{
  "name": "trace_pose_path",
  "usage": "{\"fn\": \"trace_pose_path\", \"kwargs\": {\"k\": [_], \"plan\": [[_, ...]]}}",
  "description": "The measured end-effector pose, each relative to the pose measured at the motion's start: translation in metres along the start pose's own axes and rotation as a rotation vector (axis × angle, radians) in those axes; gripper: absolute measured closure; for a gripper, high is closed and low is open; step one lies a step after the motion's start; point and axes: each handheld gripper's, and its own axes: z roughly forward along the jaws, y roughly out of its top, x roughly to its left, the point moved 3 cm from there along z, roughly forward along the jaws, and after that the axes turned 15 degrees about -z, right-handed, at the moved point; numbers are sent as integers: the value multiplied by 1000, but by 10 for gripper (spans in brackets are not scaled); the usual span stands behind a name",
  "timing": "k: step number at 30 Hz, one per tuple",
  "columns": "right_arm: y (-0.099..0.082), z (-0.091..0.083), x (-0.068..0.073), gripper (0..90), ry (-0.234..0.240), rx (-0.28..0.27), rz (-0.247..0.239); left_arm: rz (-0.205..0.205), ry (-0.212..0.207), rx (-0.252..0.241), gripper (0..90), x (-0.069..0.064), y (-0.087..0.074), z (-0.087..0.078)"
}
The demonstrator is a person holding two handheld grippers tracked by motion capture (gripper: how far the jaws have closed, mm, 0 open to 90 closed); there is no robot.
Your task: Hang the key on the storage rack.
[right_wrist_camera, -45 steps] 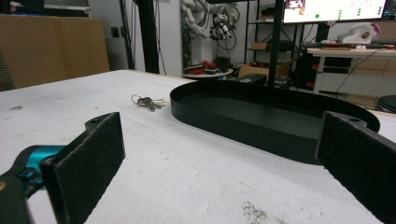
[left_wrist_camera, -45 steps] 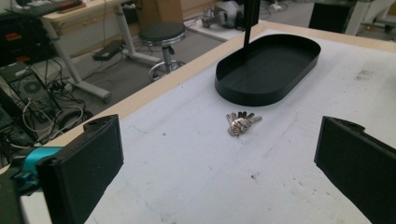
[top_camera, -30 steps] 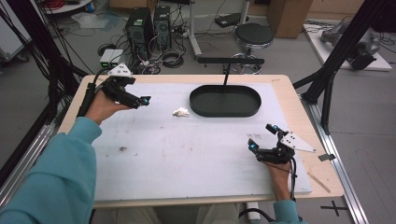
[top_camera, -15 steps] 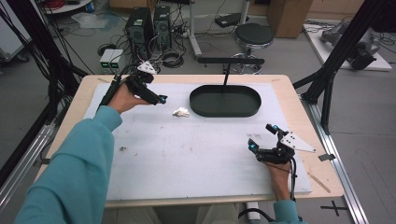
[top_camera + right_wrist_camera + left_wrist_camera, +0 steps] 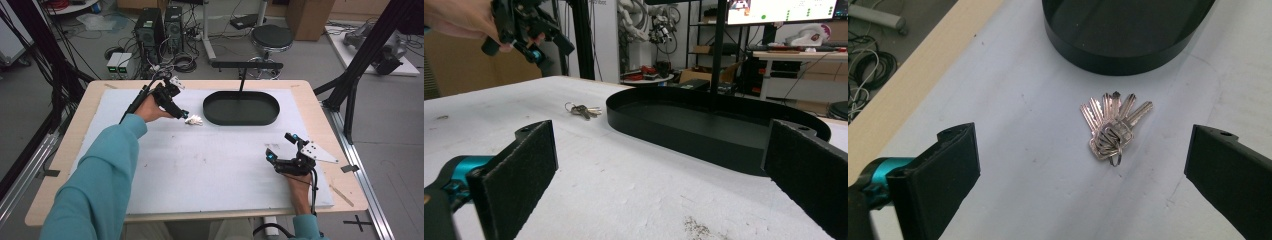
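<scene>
Since 1.0 s ago, the left gripper [image 5: 186,115] has travelled from the table's left edge to hover just over the bunch of silver metal keys on a ring [image 5: 1113,129], jaws spread wide to either side of it. That bunch lies on the white foam mat [image 5: 200,165], just beside the black oval tray [image 5: 241,108]. Being small, stiff and probably slippery, it looks best pinched across the stacked heads by the ring. The right gripper [image 5: 282,152] rests wide open, well apart.
</scene>
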Motion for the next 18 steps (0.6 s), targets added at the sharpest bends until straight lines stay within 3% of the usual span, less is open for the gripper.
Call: {"fn": "trace_pose_path", "kwargs": {"k": [8,18], "plan": [[0,0,0,6,3,1,4,21,0,81,18,-3,-8,25],[0,0,0,6,1,-2,5,32,-4,136,38,-5,-14,39]]}}
